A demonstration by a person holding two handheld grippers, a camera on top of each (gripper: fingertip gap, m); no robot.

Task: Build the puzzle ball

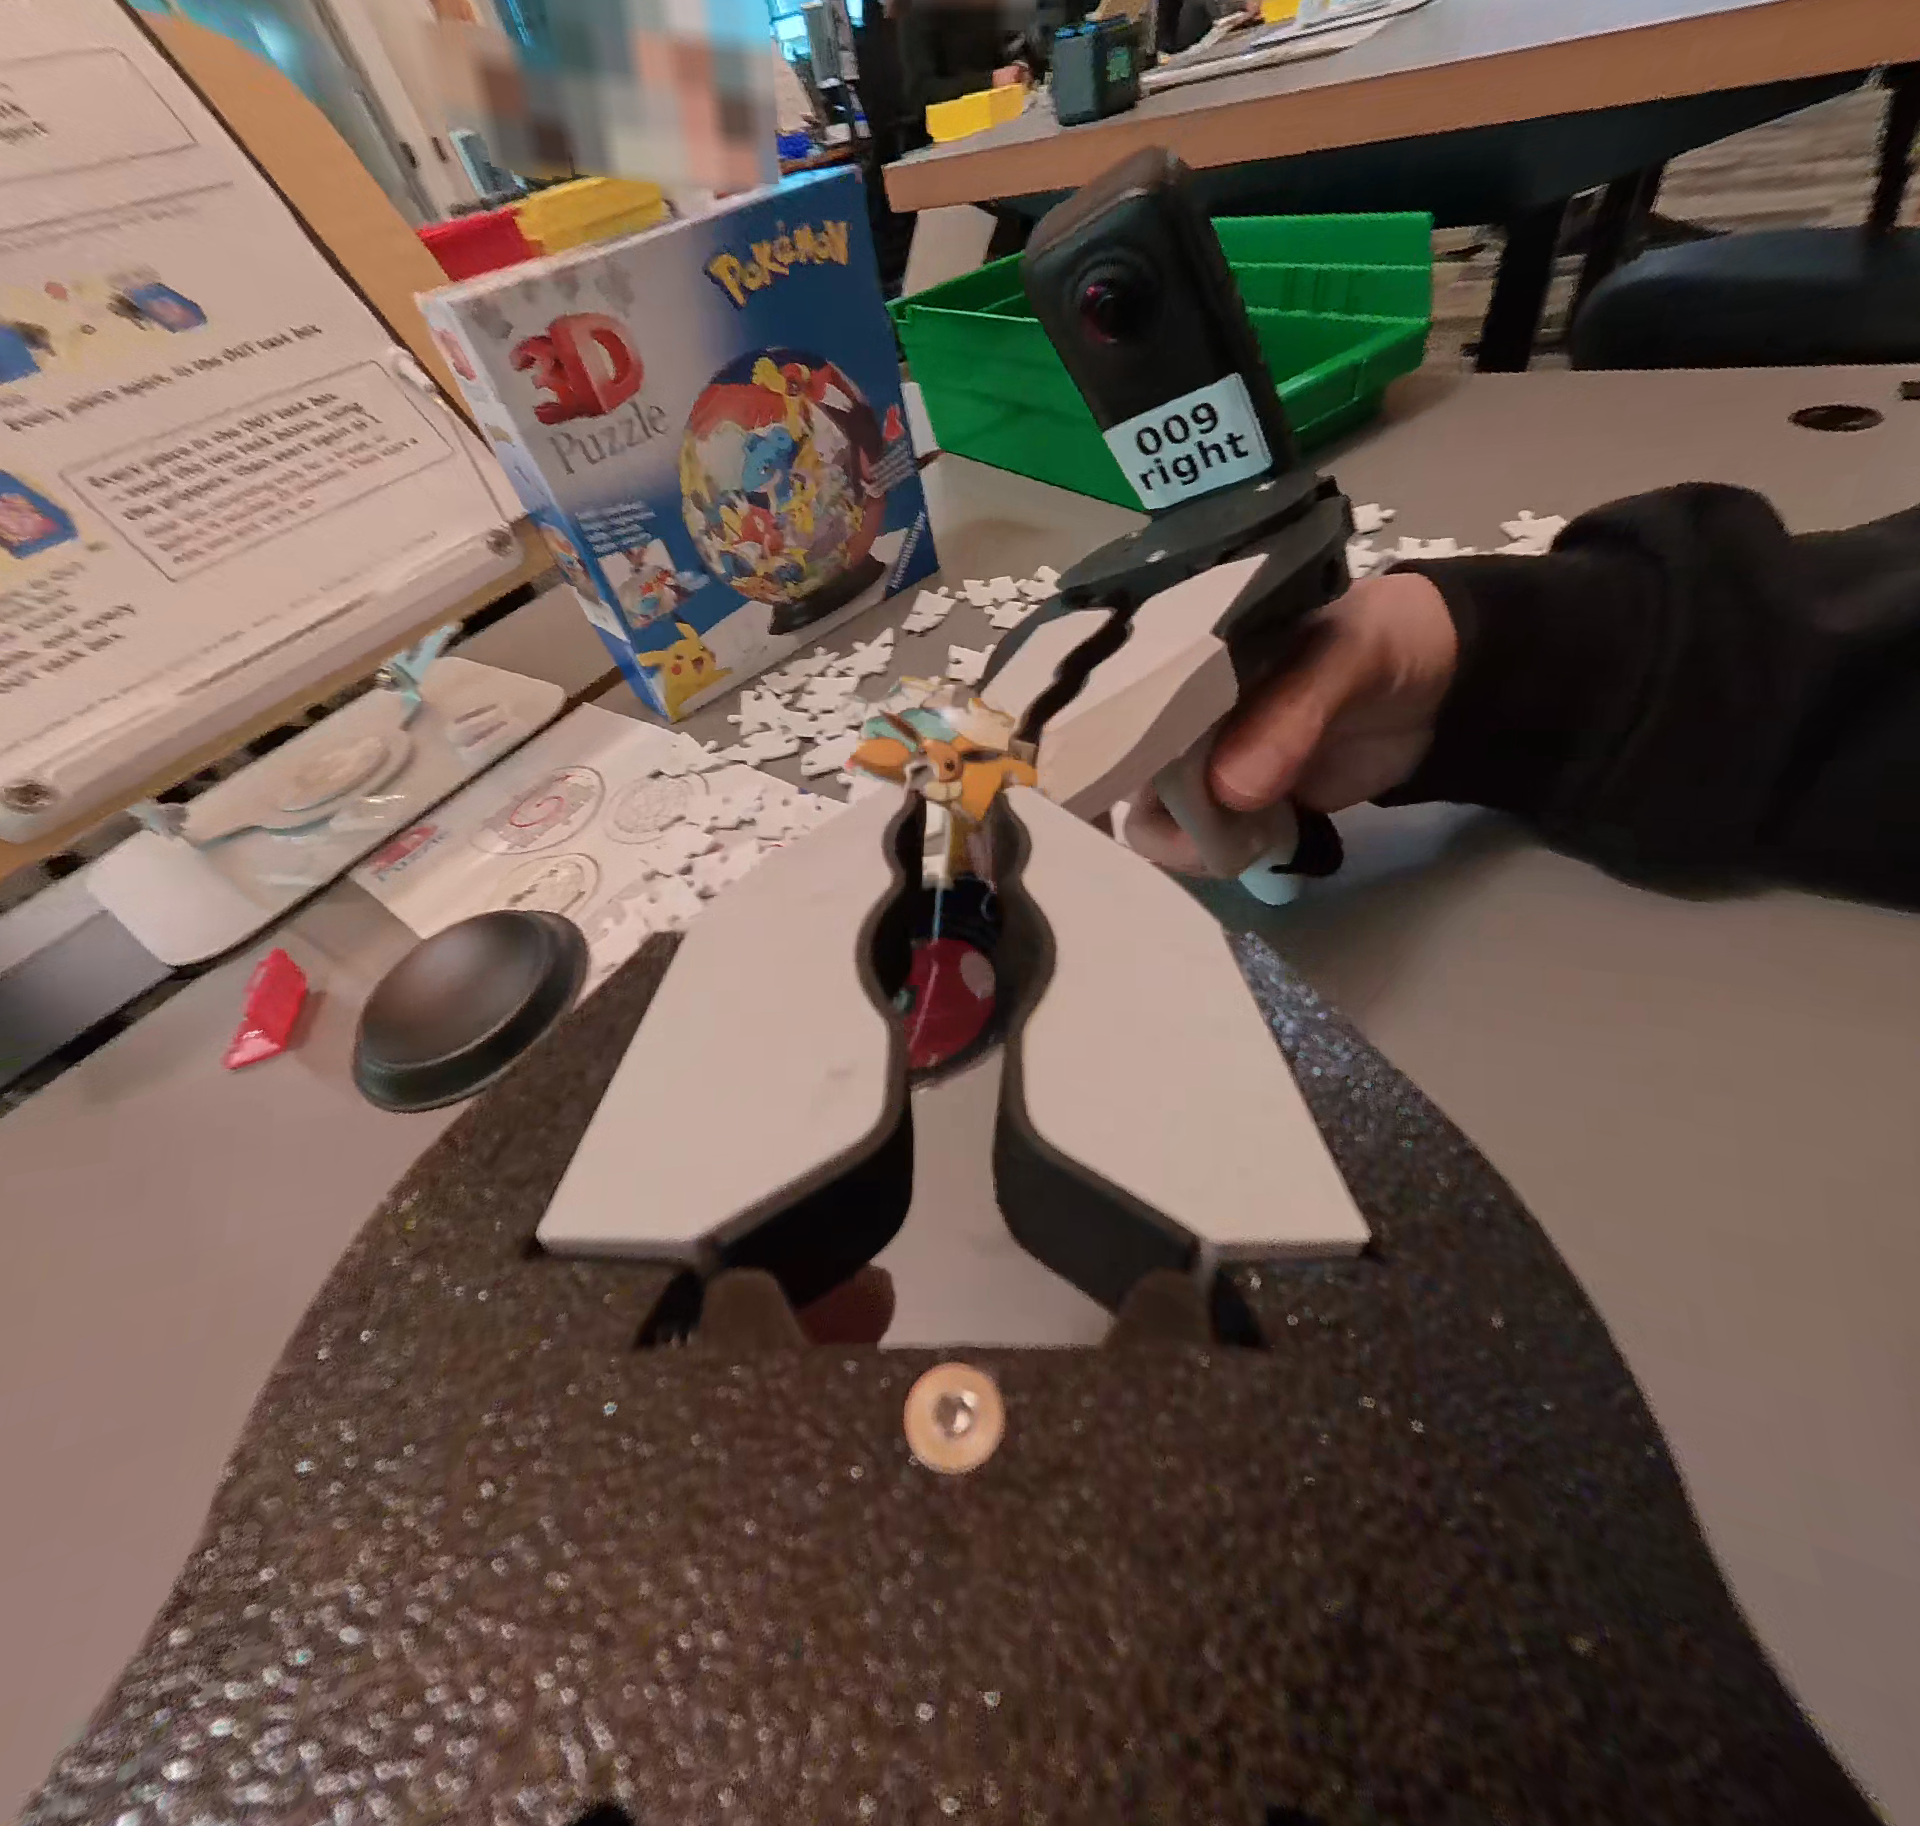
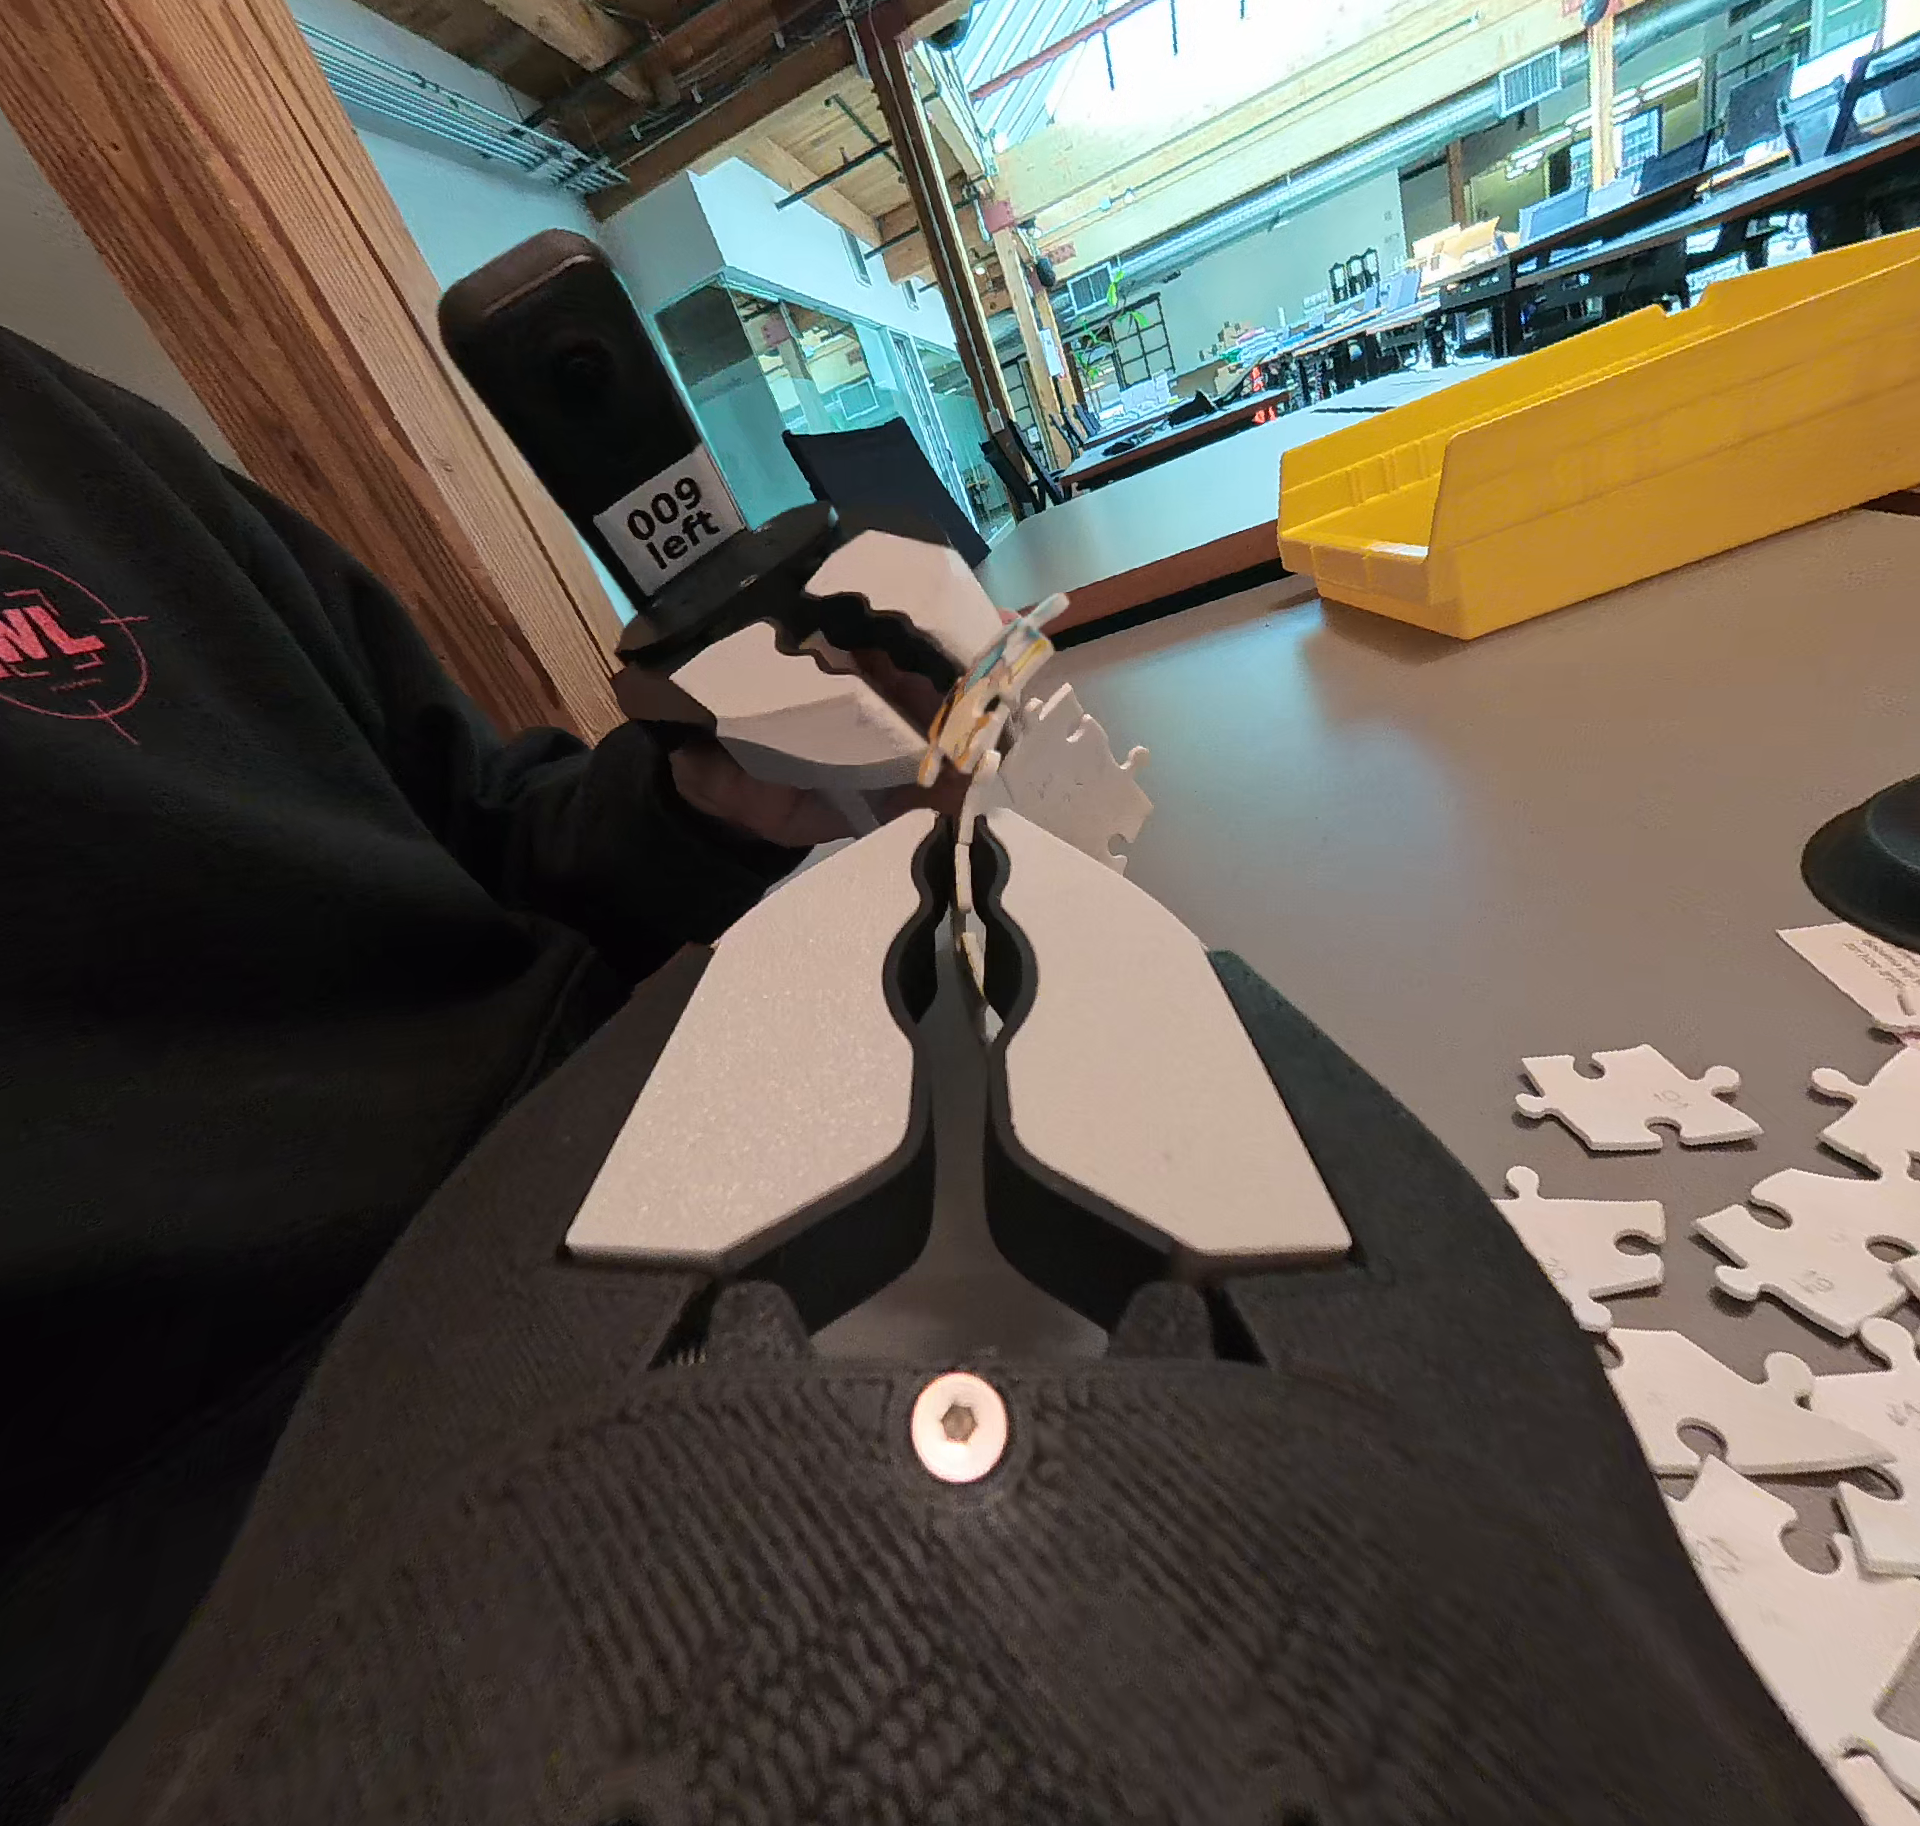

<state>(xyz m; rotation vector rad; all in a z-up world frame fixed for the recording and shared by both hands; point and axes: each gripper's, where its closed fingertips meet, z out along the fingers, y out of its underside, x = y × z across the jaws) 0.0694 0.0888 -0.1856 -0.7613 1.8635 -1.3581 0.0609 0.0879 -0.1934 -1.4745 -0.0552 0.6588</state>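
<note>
Left gripper (image 1: 961, 820): jaws nearly closed, pinching a strip of joined pieces (image 1: 951, 955) that runs back between the fingers; red and dark print shows low in the gap.
Right gripper (image 2: 961, 831): jaws nearly closed on a thin curved piece (image 2: 968, 883), seen edge-on.
Meeting point: both grippers held above the table (image 1: 1455, 997), tips almost touching; an orange-printed piece (image 1: 951, 753) sits where they meet.
Loose pieces (image 2: 1636, 1096): scattered white side up on the table, right of the right gripper.
Box (image 1: 696, 446): upright behind the pieces.
Stand (image 1: 468, 1007): dark round base, left of the left gripper.
Bins: green bin (image 1: 1340, 322) behind the right gripper; yellow bin (image 2: 1579, 467) far side.
</note>
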